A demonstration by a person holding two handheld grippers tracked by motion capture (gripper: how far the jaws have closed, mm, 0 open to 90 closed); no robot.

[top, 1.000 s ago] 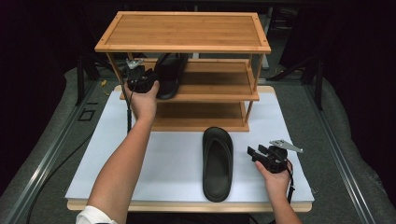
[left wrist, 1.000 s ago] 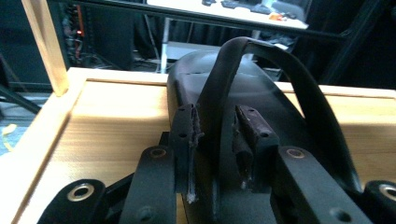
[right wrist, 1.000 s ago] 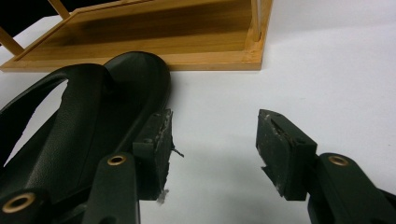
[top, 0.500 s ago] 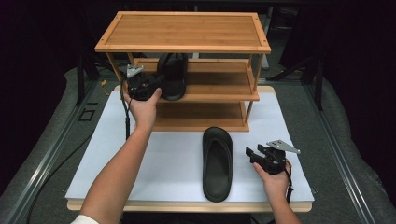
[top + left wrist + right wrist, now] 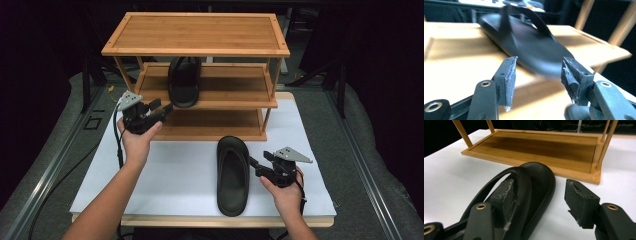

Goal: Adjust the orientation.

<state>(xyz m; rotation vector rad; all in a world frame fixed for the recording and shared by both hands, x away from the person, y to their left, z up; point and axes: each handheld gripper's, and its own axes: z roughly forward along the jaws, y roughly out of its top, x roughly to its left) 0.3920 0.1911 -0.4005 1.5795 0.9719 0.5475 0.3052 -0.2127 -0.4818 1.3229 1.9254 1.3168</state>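
Observation:
One black sandal lies on the middle shelf of a three-tier bamboo rack, its heel end over the front edge. My left gripper hovers open in front of the rack, left of that sandal and apart from it. In the left gripper view the sandal lies beyond the spread jaws of the gripper. A second black sandal rests on the white tabletop. My right gripper is open at its right edge. One jaw sits inside the sandal beside the strap, the other outside; gripper.
The rack's bottom shelf lies bare just beyond the sandal on the table. The rack's top shelf carries nothing. Grey padded floor and a metal rail flank the table; the surroundings are dark.
My left gripper has let go of the sandal on the middle shelf and drawn back toward the person. My right gripper has edged left onto the other sandal's side.

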